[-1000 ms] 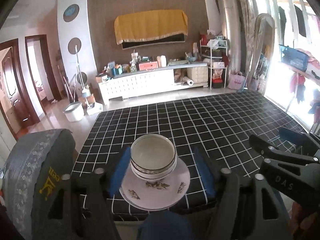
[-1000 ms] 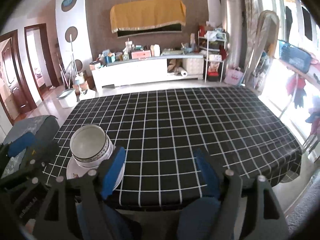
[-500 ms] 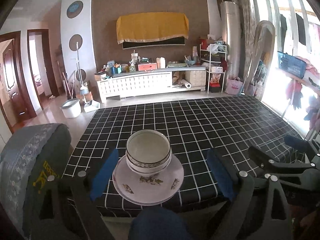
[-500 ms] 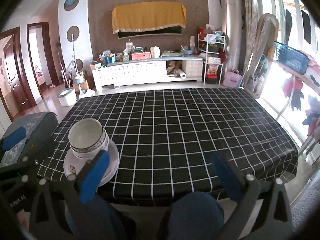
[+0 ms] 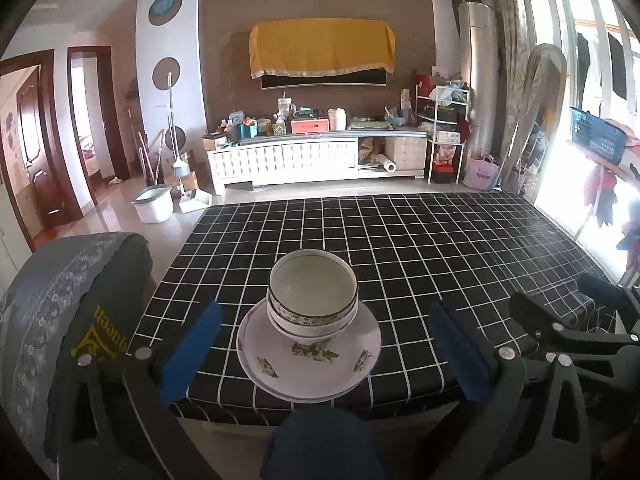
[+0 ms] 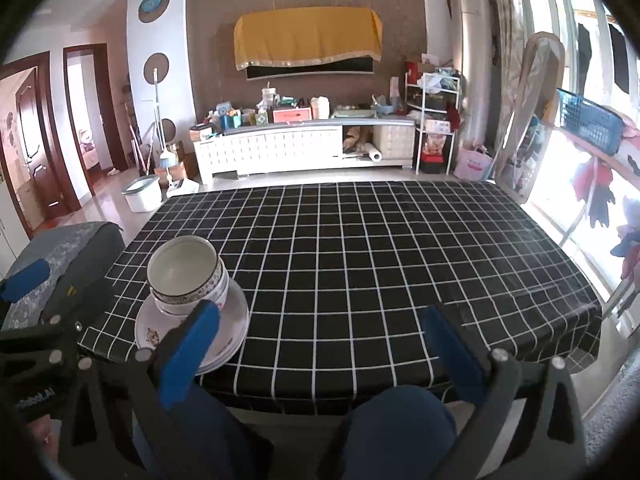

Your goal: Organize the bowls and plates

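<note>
Both tools have just been opening: the left tool [image 5: 320, 344] and the right tool [image 6: 316, 344] now stand wide, nothing pressed by their pads. Stacked bowls [image 5: 313, 294] sit on the plates [image 5: 308, 354] at the near edge of the counter [image 5: 420, 248], toward its near-left corner. From the left tool the stack lies straight ahead, centred between its jaws; from the right tool it lies off to the left, outside the jaws. The left hand looks nearer for any next grasp.

2 bowls [image 5: 313, 300] nested on stacked plates [image 5: 309, 354] near table [image 5: 440, 248] edge. Left gripper [image 5: 326, 346] just opened wide, nothing pressed between blue pads [image 5: 191, 350].
</note>
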